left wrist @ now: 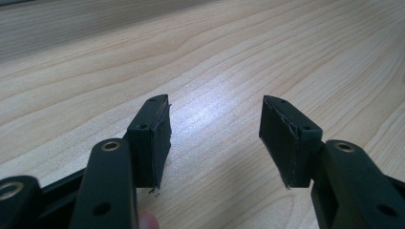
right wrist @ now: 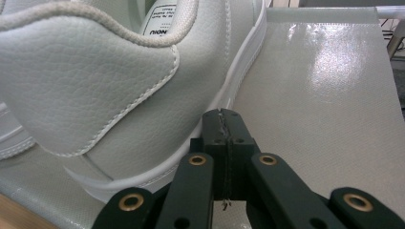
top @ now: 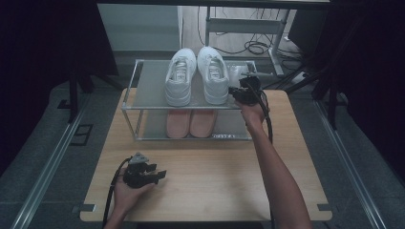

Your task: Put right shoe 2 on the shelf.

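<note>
Two white sneakers stand side by side on the rack's top shelf [top: 153,81], the left one [top: 180,76] and the right one [top: 212,75], heels toward me. My right gripper [top: 237,94] is at the right sneaker's [right wrist: 110,90] heel side; its jaws are shut pad to pad with nothing between them, and their tip [right wrist: 224,117] sits against the sole edge. My left gripper [top: 160,175] rests low over the wooden table [left wrist: 229,57] near the front left. It is open, with bare wood between its pads [left wrist: 157,138].
A pair of pink shoes [top: 191,123] sits on the rack's lower shelf. The rack's metal frame [top: 128,102] stands at the back of the table. Bare shelf surface [right wrist: 329,86] lies right of the white sneaker. Cables and a desk frame [top: 248,45] lie beyond.
</note>
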